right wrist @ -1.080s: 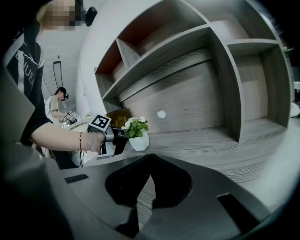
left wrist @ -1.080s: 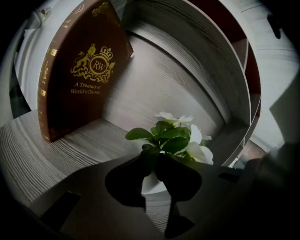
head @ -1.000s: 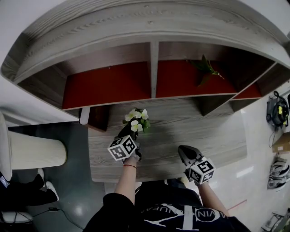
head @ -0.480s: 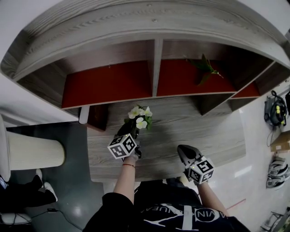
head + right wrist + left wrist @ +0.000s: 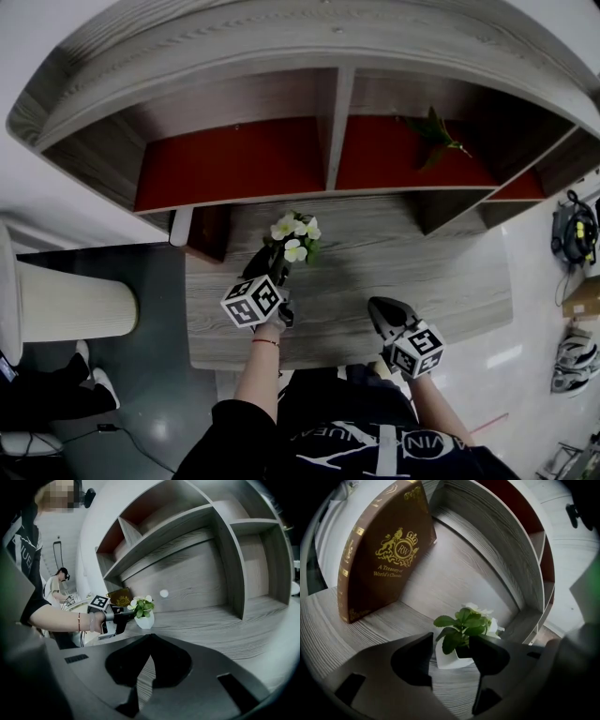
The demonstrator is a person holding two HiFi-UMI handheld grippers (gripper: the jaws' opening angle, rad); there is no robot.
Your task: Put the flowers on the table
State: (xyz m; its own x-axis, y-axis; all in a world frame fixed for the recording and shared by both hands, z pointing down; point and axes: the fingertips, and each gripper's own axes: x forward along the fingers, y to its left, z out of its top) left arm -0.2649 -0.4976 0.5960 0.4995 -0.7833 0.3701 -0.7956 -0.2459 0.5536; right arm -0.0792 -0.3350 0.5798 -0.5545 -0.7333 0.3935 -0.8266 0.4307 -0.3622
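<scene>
— Where are the flowers (image 5: 295, 239) found?

— They are seen upright in a small white pot (image 5: 449, 657), which is set down on the table (image 5: 422, 272) in front of the shelf unit (image 5: 234, 169). A brown book (image 5: 379, 555) is stood on end off to one side.

— How is the thing expected to handle?

— It is judged light and easily tipped. The pot looks hard and smooth, so some slip is to be allowed for, while the leaves (image 5: 461, 623) and petals are soft and easily crushed. A hold is best taken low on the pot's sides, never on the stems.

— And the grippers?

— The left gripper (image 5: 265, 267) is being opened, with the pot between its jaws and apparently no longer pinched. The right gripper (image 5: 382, 314) is held with jaws together and nothing between them, over the table's near edge and well apart from the pot.
</scene>
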